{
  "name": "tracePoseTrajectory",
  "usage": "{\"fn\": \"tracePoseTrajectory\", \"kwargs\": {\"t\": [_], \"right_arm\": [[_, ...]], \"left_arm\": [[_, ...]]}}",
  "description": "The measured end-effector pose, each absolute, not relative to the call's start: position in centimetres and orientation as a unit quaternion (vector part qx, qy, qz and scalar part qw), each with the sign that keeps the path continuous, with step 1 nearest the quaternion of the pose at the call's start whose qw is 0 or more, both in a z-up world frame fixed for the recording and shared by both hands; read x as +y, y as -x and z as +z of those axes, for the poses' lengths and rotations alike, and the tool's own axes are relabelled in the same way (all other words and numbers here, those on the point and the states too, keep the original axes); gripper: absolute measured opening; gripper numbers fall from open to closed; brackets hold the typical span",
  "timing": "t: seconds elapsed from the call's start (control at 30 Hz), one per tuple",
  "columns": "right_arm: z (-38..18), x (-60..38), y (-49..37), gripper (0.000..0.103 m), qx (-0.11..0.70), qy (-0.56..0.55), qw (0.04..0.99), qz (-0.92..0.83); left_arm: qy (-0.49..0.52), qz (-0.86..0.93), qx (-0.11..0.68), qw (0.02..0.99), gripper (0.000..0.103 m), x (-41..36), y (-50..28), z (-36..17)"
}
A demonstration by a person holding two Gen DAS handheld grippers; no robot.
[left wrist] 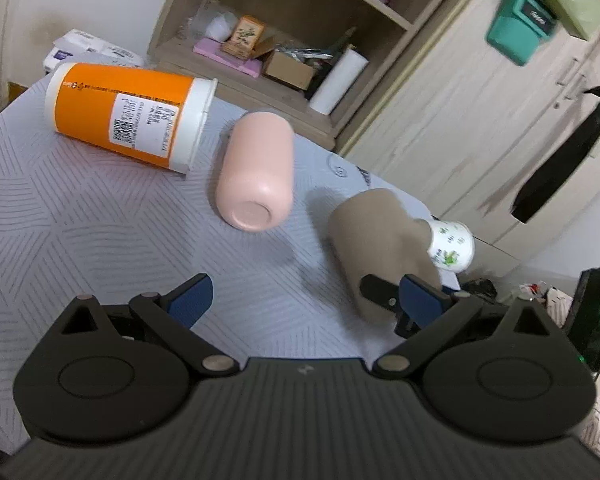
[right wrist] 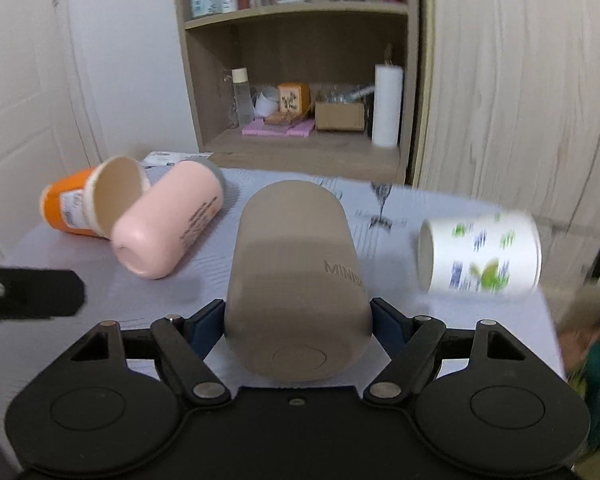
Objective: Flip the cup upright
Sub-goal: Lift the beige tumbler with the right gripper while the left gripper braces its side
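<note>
A taupe cup (right wrist: 296, 280) lies tilted with its base toward the right wrist camera. My right gripper (right wrist: 298, 322) is shut on it, one blue pad on each side near the base. In the left wrist view the taupe cup (left wrist: 372, 236) shows at the right, with the right gripper's fingers on it. My left gripper (left wrist: 304, 300) is open and empty above the table, left of that cup. A pink cup (left wrist: 256, 172) and an orange cup (left wrist: 128, 116) lie on their sides farther back. A white floral paper cup (right wrist: 480, 258) lies on its side at the right.
The table has a grey patterned cover (left wrist: 80, 208). Behind it stands a wooden shelf (right wrist: 300, 148) with bottles, a box and a paper towel roll (right wrist: 386, 106). A wooden wardrobe (right wrist: 520, 80) is at the right. The table's right edge is close to the floral cup.
</note>
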State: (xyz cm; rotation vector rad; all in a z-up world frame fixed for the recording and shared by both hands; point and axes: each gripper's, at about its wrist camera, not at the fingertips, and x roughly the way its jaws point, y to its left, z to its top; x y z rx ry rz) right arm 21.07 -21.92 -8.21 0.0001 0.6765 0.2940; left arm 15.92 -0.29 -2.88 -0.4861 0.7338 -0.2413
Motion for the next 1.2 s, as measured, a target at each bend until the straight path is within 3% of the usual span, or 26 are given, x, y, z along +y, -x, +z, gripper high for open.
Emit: {"fn": "tracePoseTrajectory", "kwargs": {"t": [0.17,0.87,1.03,1.2], "right_arm": [[-8.6,-22.0,-19.0,0.082,0.349,-0.037,0.921,0.169],[-8.5,-21.6,-14.9,0.083,0.386,-0.074,0.896,0.207],[-7.1,-22.0,-15.8,0.092,0.393,-0.056,0.887,0.237],[-5.7,-21.6,-18.2,0.092,0.43,-0.023,0.857,0.282]], "left_arm": [[0.264,-0.125,0.321,0.901,0.1,0.5,-13.8,-2.0],[0.324,-0.179,0.408,0.835,0.1,-0.2,-14.4,-4.9],[0.338,-0.208,0.433,0.809,0.1,-0.8,-16.8,-5.6],[0.351,-0.203,0.446,0.798,0.087,-0.9,-18.7,-6.5]]}}
